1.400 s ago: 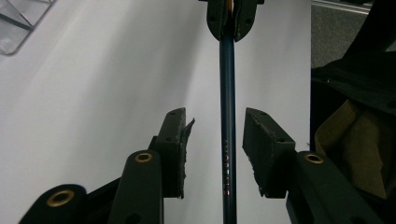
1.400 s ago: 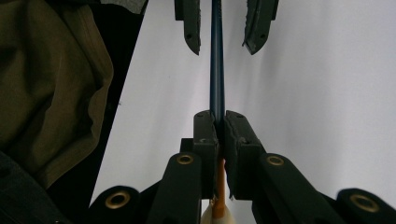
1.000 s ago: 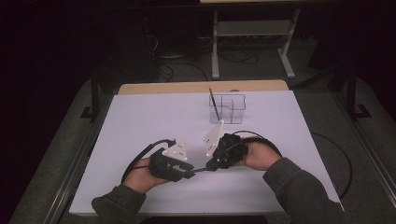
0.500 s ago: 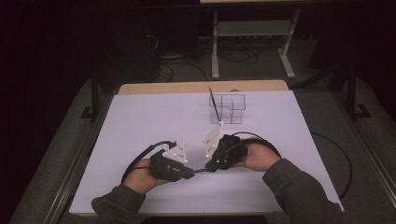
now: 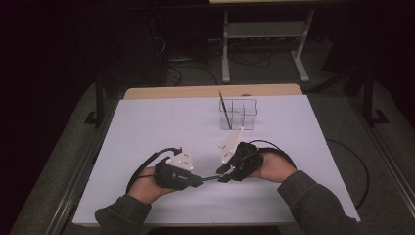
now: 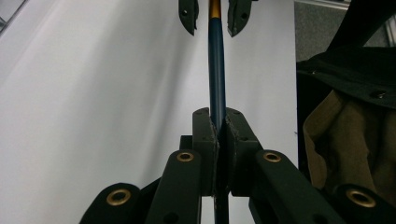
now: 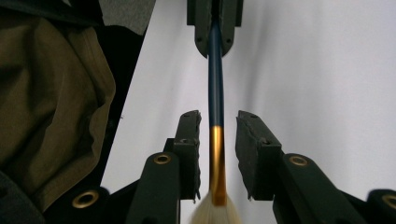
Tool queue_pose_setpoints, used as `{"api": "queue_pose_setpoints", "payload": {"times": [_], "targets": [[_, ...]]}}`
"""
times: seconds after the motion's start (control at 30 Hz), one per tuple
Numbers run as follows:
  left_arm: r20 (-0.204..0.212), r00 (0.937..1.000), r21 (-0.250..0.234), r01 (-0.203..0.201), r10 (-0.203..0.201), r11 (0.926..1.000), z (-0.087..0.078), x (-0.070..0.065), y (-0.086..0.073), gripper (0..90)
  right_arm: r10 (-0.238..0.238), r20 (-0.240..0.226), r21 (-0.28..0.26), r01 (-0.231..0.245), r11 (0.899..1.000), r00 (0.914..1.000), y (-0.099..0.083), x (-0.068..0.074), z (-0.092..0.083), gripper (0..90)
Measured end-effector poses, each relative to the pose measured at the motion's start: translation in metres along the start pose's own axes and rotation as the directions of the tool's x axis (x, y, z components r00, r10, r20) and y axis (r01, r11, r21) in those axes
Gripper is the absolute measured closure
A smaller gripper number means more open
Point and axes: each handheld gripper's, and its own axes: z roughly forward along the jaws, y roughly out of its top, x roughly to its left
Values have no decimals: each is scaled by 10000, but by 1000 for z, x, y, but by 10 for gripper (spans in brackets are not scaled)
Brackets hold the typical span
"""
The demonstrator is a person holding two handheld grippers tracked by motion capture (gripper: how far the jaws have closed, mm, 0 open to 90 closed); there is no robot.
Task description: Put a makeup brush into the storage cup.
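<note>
Paintbrush (image 6: 216, 79) lay level between our hands, in front of the clear organiser (image 5: 238, 113), handle clamped in our left gripper (image 6: 217, 126) while our right gripper (image 7: 218, 126), jaws just opening, stood clear around its gold ferrule (image 7: 216, 158).

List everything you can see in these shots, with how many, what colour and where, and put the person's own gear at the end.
Paintbrush: one, dark blue handle, gold ferrule, pale bristles; held level between the two grippers above the table's near middle.
Organiser: one, clear, with compartments; far middle of the table.
Thin stick: one, dark; standing tilted in the organiser's left end.
Table: one, white top with a tan far edge.
Metal stand: one, pale grey; on the floor beyond the table.
Left gripper: one, black; shut on the paintbrush handle.
Right gripper: one, black; jaws just opened, apart on either side of the ferrule.
Sleeves: two, olive; bottom edge.
</note>
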Motion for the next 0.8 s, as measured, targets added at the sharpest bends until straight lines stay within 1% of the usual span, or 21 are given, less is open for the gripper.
{"api": "queue_pose_setpoints", "payload": {"times": [0.1, 0.13, 0.17, 0.2, 0.23, 0.27, 0.37, 0.43, 0.47, 0.5, 0.57, 0.6, 0.7, 0.73, 0.77, 0.8], "targets": [[48, 9999, -141, 93, -92, 9999, 0, 0, -2, 841, 127, 28, -178, -126, 9998, 9999, -5, 0, -1, 702], [55, 9999, -155, 114, -114, 9998, 0, 0, -2, 841, 88, 70, -239, -86, 9997, 9999, -7, 0, -2, 719], [62, 9999, -165, 117, -116, 9998, 0, 0, -2, 841, 185, 7, -285, -185, 9994, 9998, -8, 0, -3, 736], [65, 10000, -151, 66, -65, 9999, 0, 1, -1, 841, 110, 18, -346, -109, 9993, 9999, -8, 0, -3, 757], [64, 10000, -163, 73, -72, 9998, 0, 1, -1, 842, 120, 10, -313, -119, 9994, 9999, -8, 0, -3, 799], [101, 9999, -216, 130, -127, 9997, 0, 1, -1, 842, 38, -92, -379, -42, 9993, 10000, -8, 0, -4, 817], [138, 9999, -229, 90, -87, 9997, 0, 0, -1, 841, -109, -149, -401, 103, 9991, 9998, -7, 0, -5, 827], [185, 9998, -204, 84, -80, 9998, 1, 0, -1, 839, 38, -179, -258, -43, 9997, 9998, -6, 1, -5, 830], [227, 9997, -193, 105, -101, 9998, 1, 0, -1, 836, 6, -189, -231, -11, 9997, 9998, -5, 1, -5, 830], [210, 9998, -122, 34, -32, 9999, 1, 0, -1, 830, -29, -232, -212, 24, 9998, 9997, -5, 0, -5, 831], [33, 9999, -31, 109, -109, 9999, 1, 0, -1, 767, -19, -282, -1, 19, 10000, 9996, -3, 0, -6, 831], [23, 9999, -13, 144, -144, 9999, 1, 0, -1, 743, -36, -307, 181, 42, 9998, 9995, -2, 0, -6, 831], [-99, 9999, 32, 137, -136, 9999, -1, 0, 0, 713, -38, -277, 652, 56, 9979, 9996, 2, -1, -7, 831], [-131, 9998, 45, 152, -152, 9999, -1, -1, 1, 713, -96, -238, 707, 112, 9974, 9997, 3, -1, -7, 831], [-175, 9998, 119, 88, -86, 9999, -1, -1, 1, 713, -6, -261, 879, 29, 9961, 9997, 4, -1, -7, 831], [-185, 9998, 135, 108, -106, 9998, -1, -2, 2, 715, 35, -292, 1025, -4, 9947, 9996, 6, -1, -8, 831]]}}
